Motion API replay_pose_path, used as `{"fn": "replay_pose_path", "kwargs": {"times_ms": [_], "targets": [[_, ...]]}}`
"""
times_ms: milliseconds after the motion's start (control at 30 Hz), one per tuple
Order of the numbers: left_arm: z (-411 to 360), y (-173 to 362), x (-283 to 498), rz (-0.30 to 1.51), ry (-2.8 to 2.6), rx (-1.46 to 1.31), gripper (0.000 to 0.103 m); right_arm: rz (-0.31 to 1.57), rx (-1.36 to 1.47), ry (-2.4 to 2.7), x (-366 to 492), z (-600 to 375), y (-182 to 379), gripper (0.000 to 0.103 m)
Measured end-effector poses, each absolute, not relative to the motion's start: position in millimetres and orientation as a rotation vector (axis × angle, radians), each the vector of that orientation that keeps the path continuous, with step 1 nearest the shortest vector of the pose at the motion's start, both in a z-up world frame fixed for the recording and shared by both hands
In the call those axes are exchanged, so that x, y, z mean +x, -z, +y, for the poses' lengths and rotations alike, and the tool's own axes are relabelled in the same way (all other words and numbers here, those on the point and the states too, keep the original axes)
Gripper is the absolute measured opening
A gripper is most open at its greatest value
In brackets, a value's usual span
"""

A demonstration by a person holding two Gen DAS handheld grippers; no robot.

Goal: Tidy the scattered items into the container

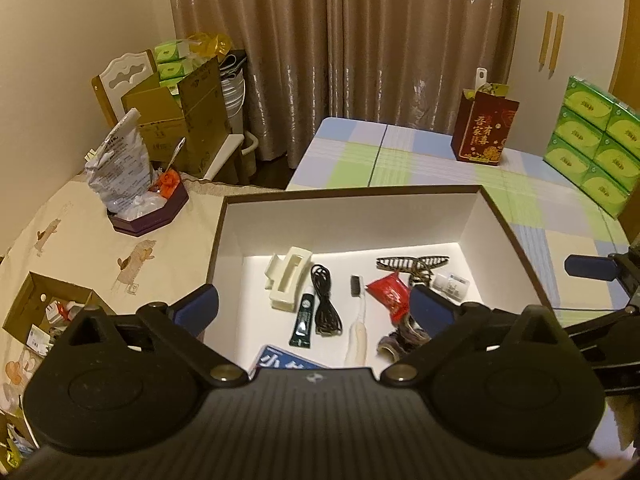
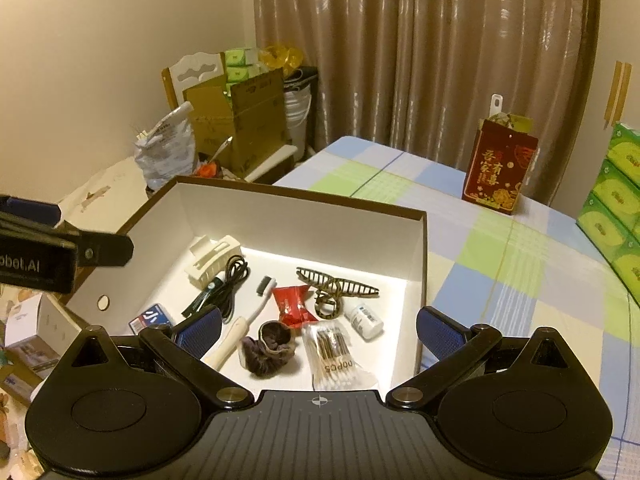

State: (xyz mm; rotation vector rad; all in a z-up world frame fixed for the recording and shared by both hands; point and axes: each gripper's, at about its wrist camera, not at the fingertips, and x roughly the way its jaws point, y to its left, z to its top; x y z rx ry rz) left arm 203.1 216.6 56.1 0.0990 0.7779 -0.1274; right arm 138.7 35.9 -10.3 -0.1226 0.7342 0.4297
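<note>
box sits dead ahead of both sets of jaws, open top, white inside, brown rim, resting on the checked bed. task items look all inside it already, so the step in hand reads as final check or pull-out, near done by my guess.

left gripper jaws released, spread wide, nothing between them, hovering above the near wall of the box. right gripper same, jaws apart and empty, over the box's near right part.

contents, big to small: cream hair claw ahead-left of the left jaws; toothbrush just ahead of the right gripper's left jaw; cotton swab pack between the right jaws, nearest; black cable; brown scrunchie; striped hair claw farther ahead; red sachet; dark green tube; white small bottle ahead-right; blue card by the left wall.

to do well: lift straight up before swinging sideways, the walls are tall and the rim would catch a jaw. left gripper shows in the right view at far left, near the box's left wall, so keep the two apart.

open room: bed to the right of the right jaws is bare up to the green tissue packs; red gift bag well ahead. left side is cluttered.
</note>
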Motion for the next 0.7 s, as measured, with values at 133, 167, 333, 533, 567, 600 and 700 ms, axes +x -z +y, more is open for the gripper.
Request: {"fn": "replay_pose_path", "kwargs": {"times_ms": [133,167,333,533,567,600,700], "targets": [[213,-59,190,0.785,0.146,0.085,0.1,0.723,-0.121,-0.436,130,29,4,0.101],[211,-60,186,0.782,0.146,0.086,0.1,0.722,-0.12,-0.437,128,27,3,0.101],[206,-64,170,0.77,0.131,0.093,0.1,0.726,-0.117,-0.449,118,20,2,0.101],[202,-65,156,0.777,0.126,0.088,0.1,0.734,-0.124,-0.467,105,14,3,0.101],[201,-64,154,0.777,0.127,0.09,0.1,0.734,-0.124,-0.47,103,13,3,0.101],[199,-63,151,0.778,0.127,0.091,0.1,0.735,-0.124,-0.473,101,11,3,0.101],[195,-61,144,0.782,0.13,0.096,0.1,0.734,-0.125,-0.48,94,8,3,0.101]]}}
